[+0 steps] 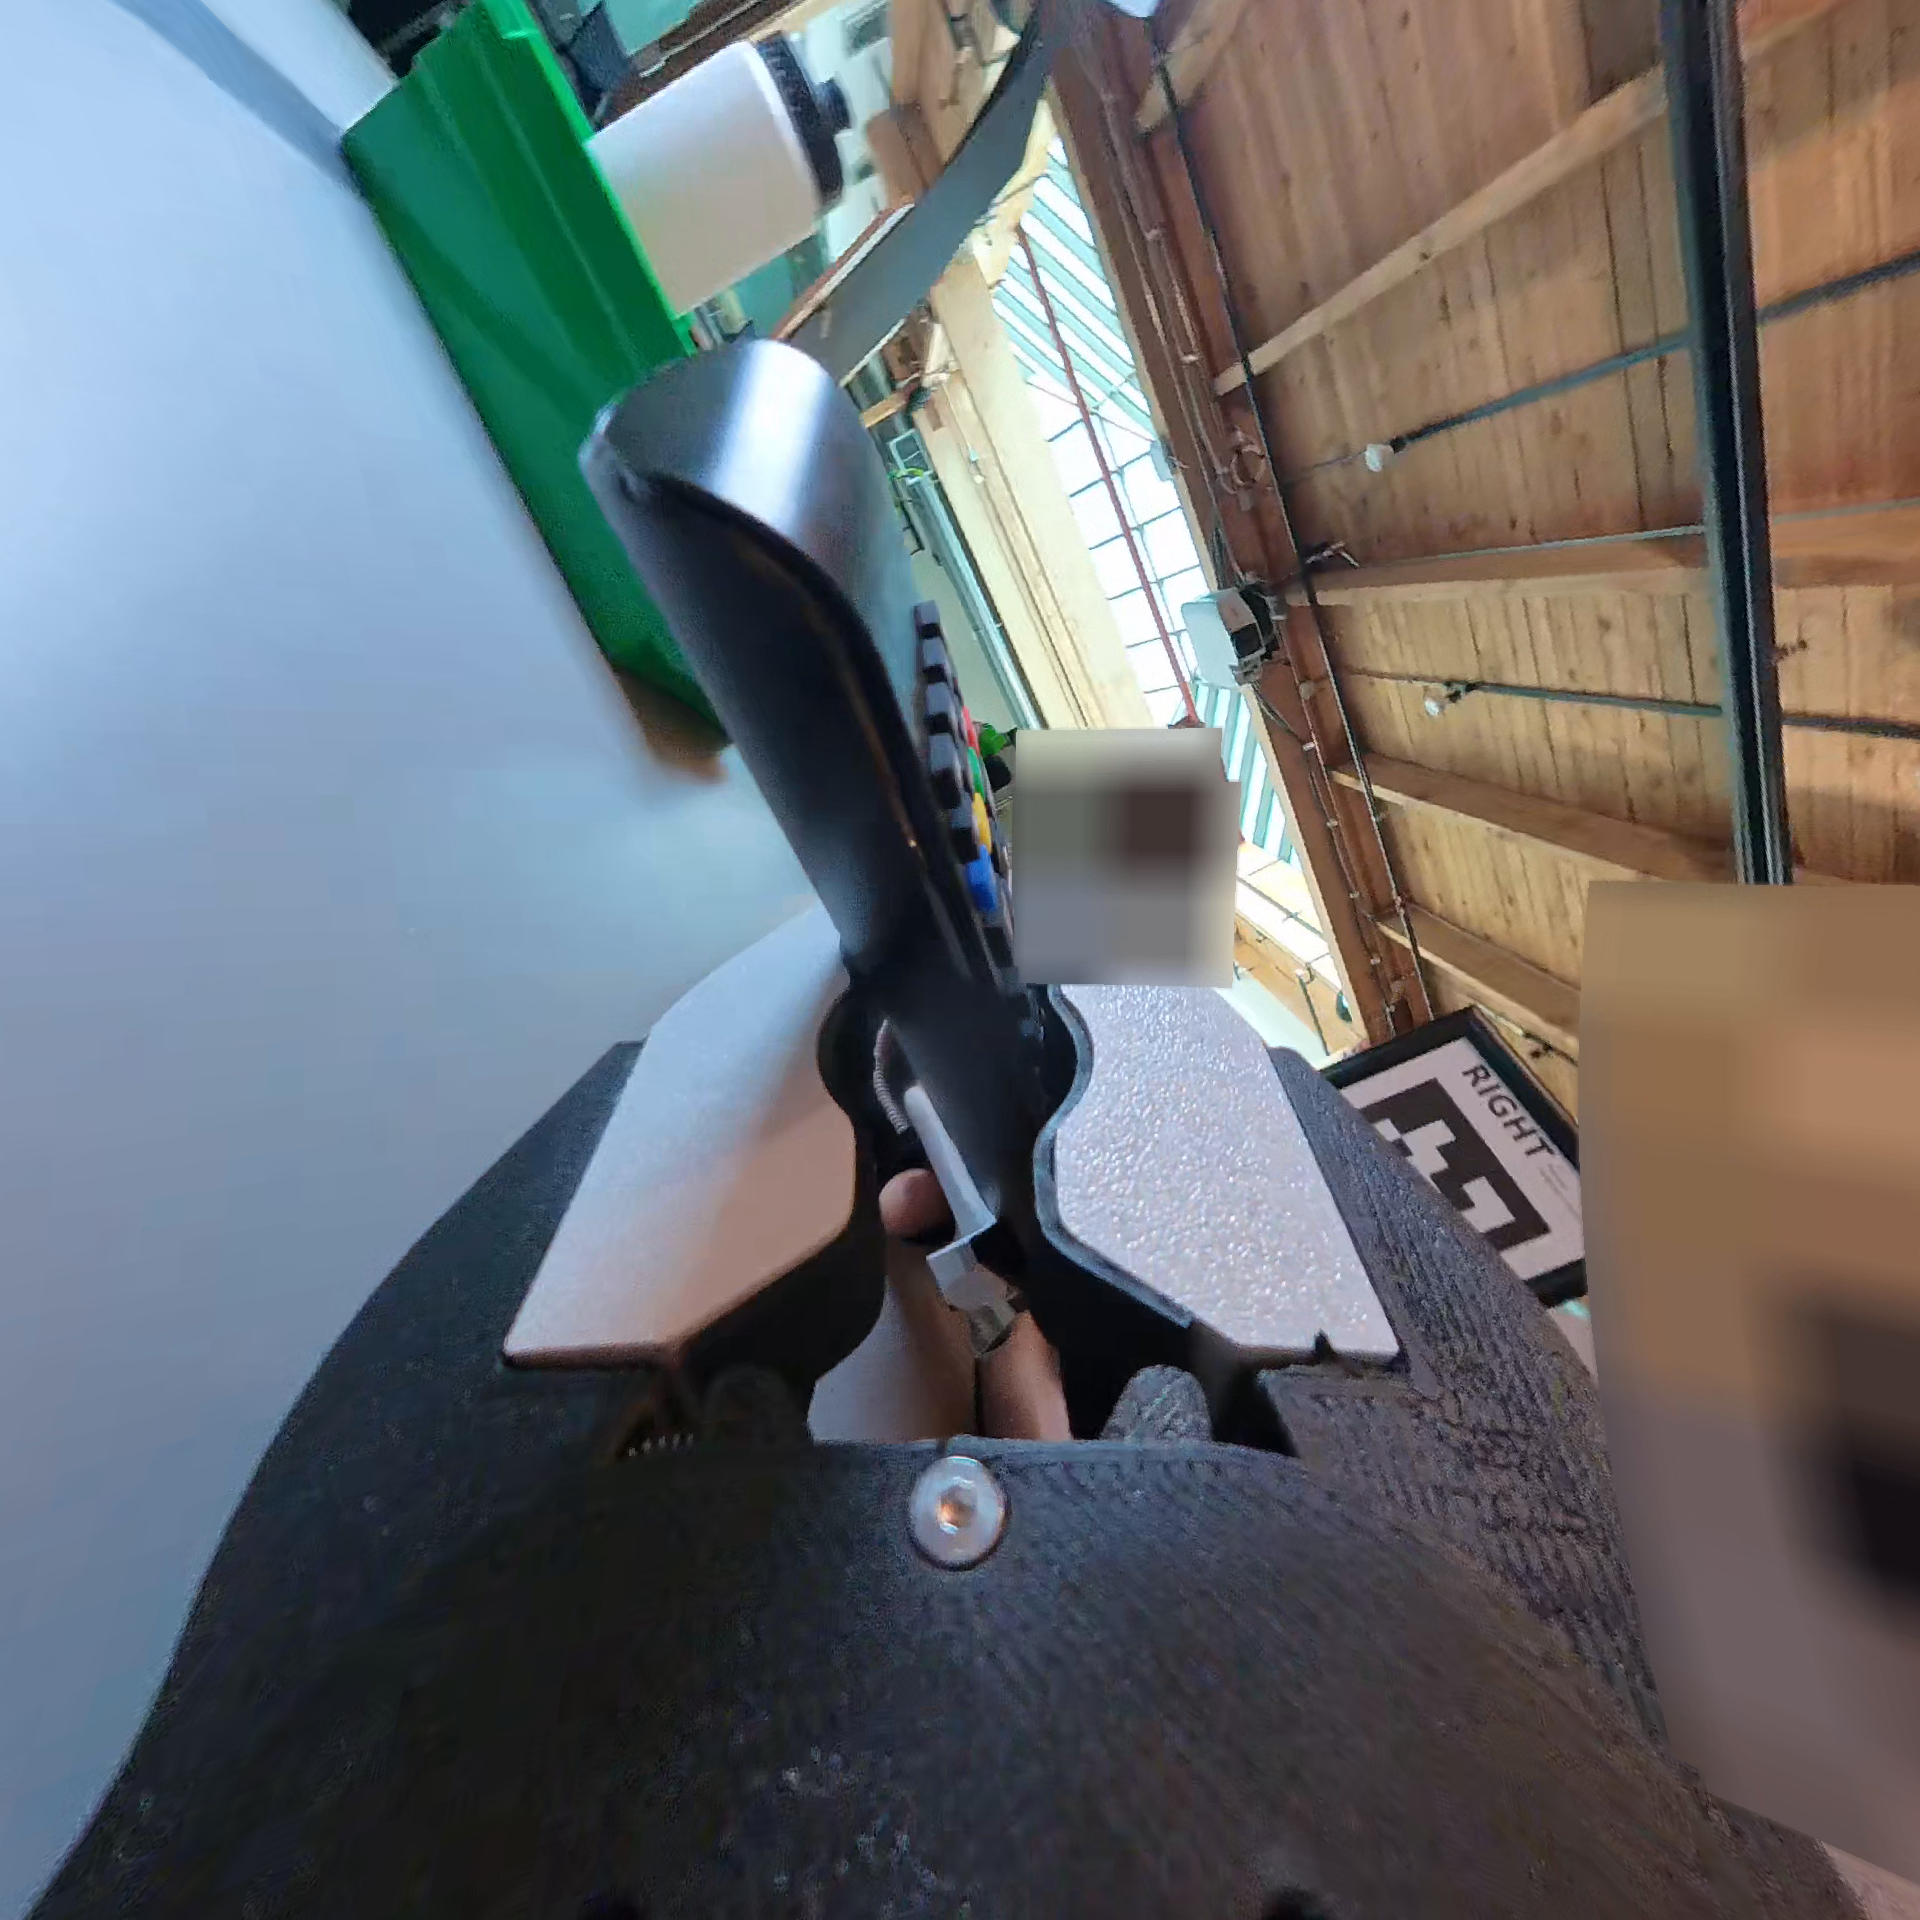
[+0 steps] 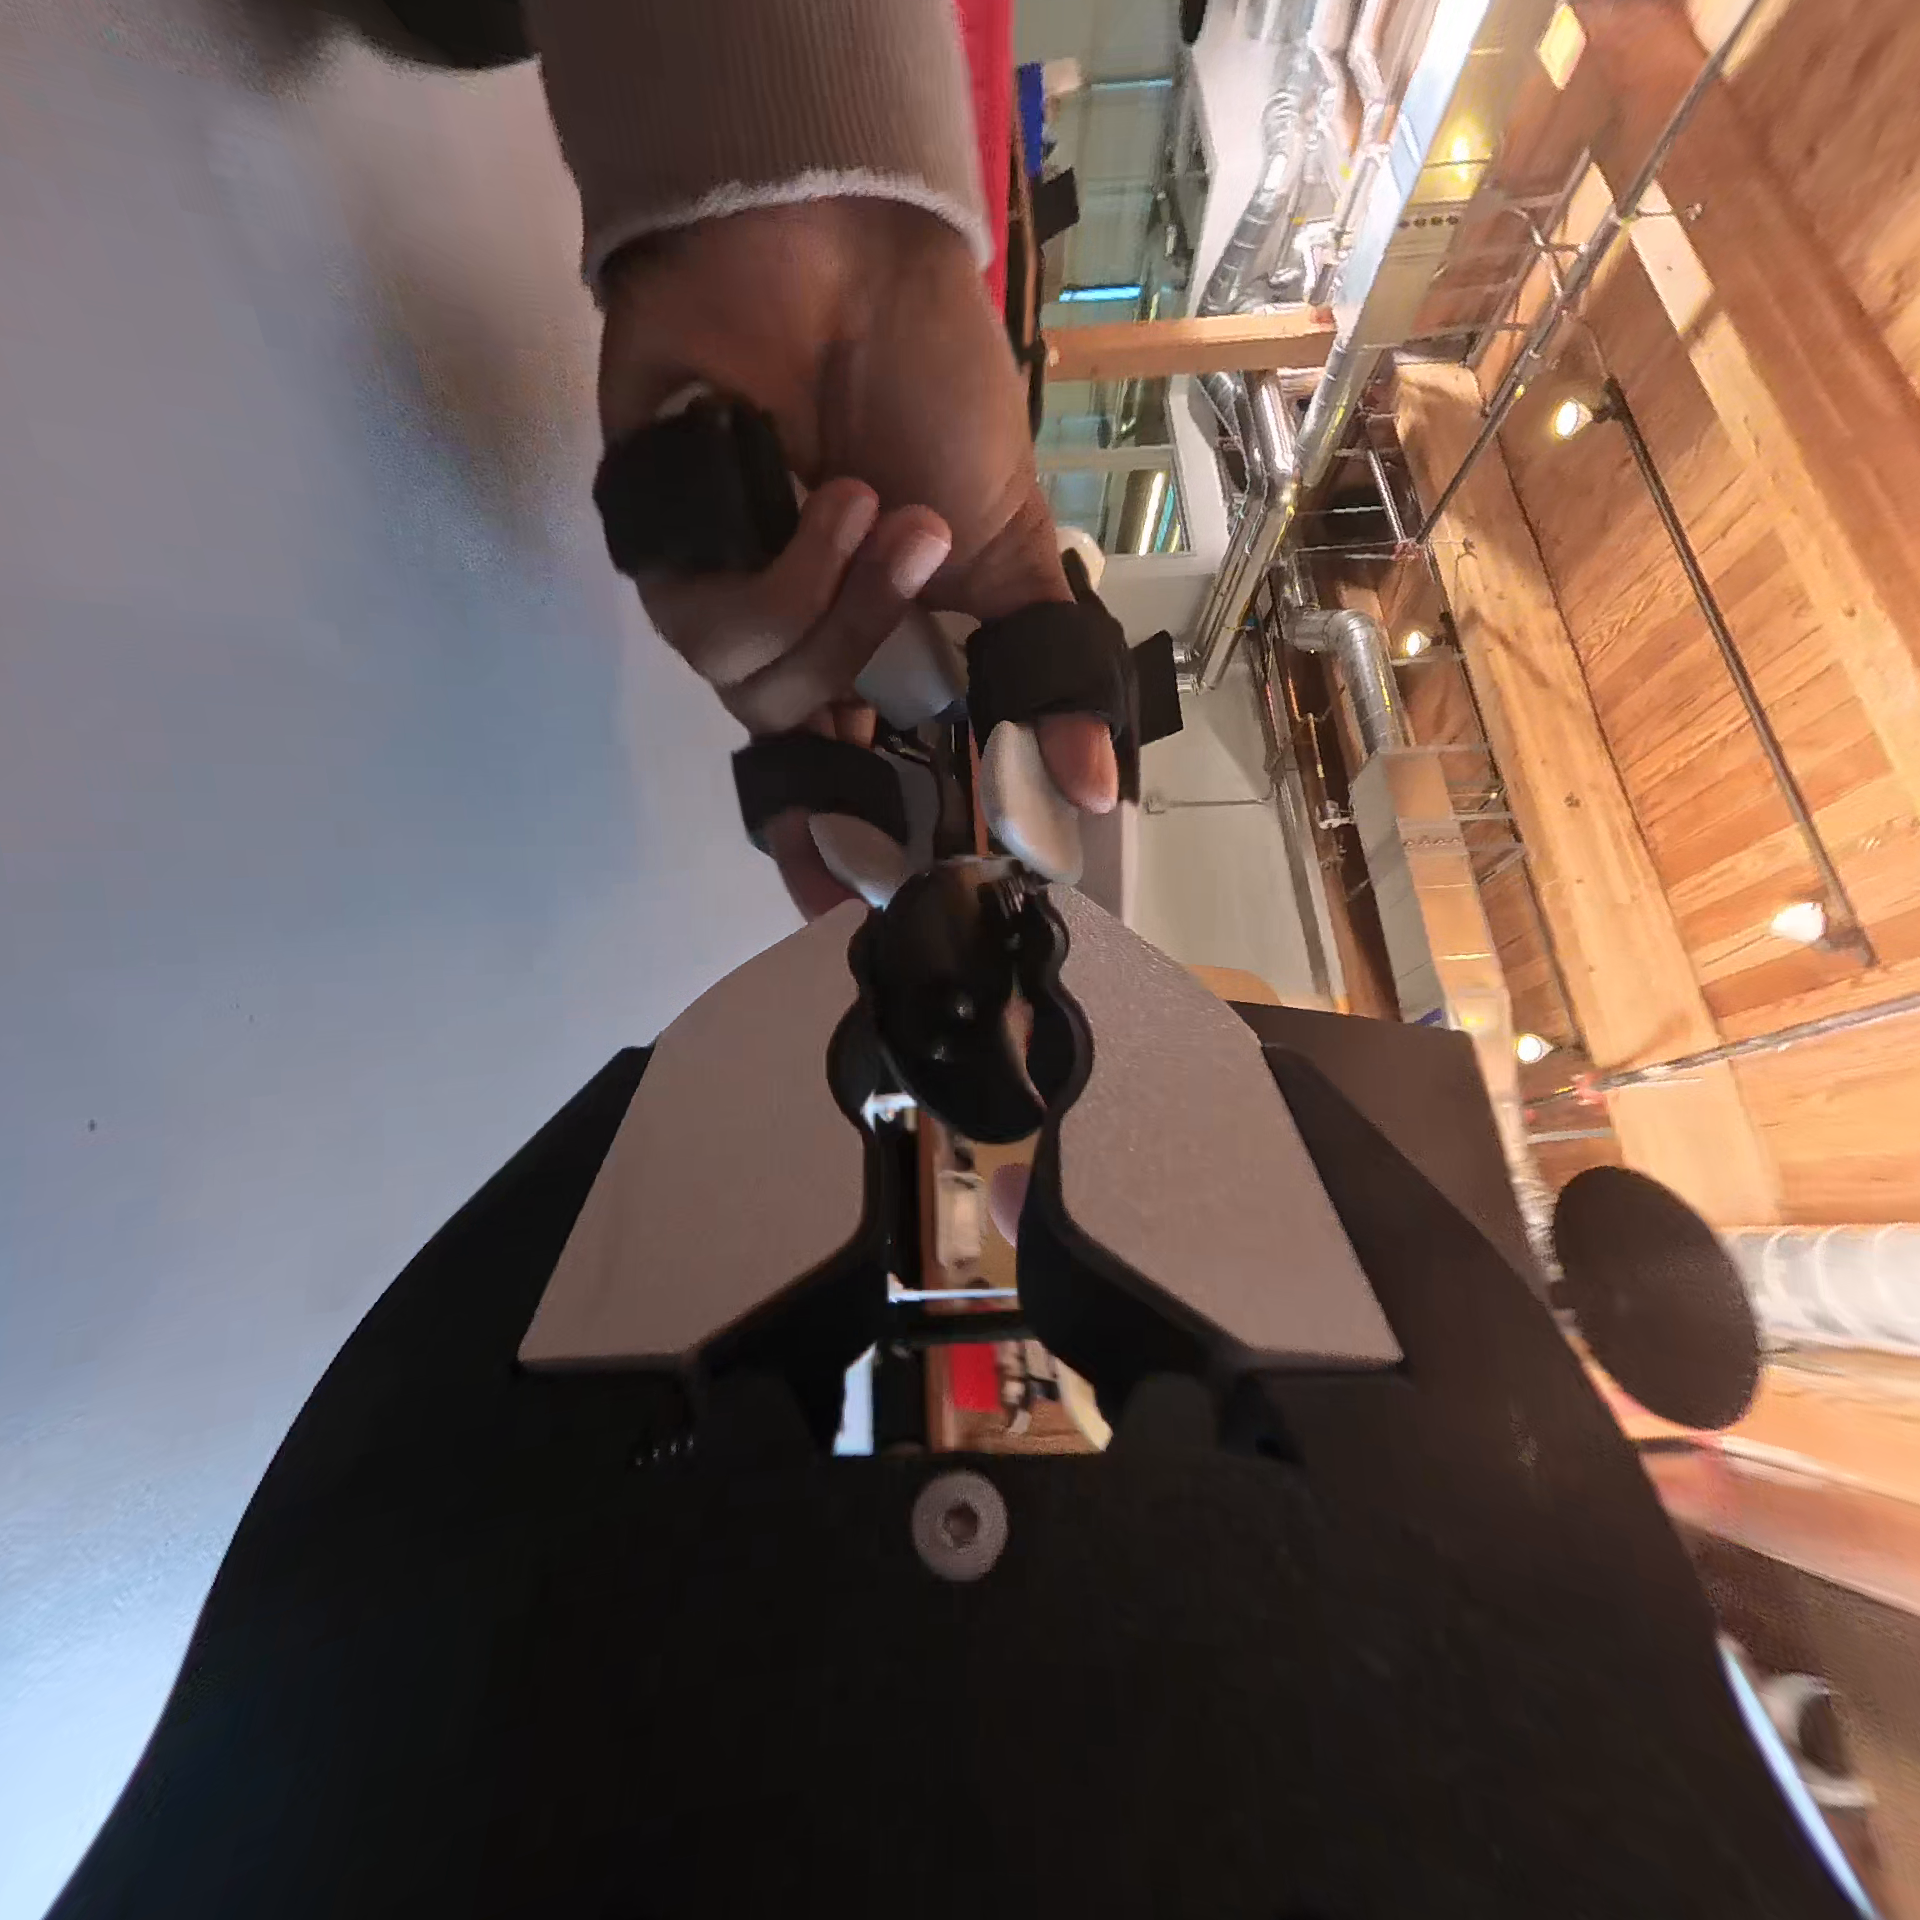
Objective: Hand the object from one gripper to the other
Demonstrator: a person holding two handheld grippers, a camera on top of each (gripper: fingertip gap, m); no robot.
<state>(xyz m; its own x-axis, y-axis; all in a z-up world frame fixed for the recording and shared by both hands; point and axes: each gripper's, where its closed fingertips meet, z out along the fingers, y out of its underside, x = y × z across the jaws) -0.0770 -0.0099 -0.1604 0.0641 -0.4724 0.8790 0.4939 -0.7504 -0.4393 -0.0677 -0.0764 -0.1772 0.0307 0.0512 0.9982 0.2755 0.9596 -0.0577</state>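
**Remote control pinched at both ends**

The remote control [image 1: 800,707] is a long, smooth black plastic bar with a rounded end, a row of square black rubber keys along one edge and a few small red, green, yellow and blue buttons. In the left wrist view it juts forward from the left gripper [image 1: 951,1091], whose pale, grainy finger plates sit on a rough black printed body; the jaws are pressed in on its lower end. In the right wrist view the right gripper [image 2: 961,1023] has matching matte grey plates, drawn close around a glossy black rounded end lodged in their scalloped notch. Just beyond, a hand [image 2: 831,457] in a ribbed beige sleeve [image 2: 769,114] wears black fabric straps and smooth grey pads. Behind stand a white bottle [image 1: 717,177], a green panel [image 1: 509,312] and a timber plank ceiling [image 1: 1507,416].
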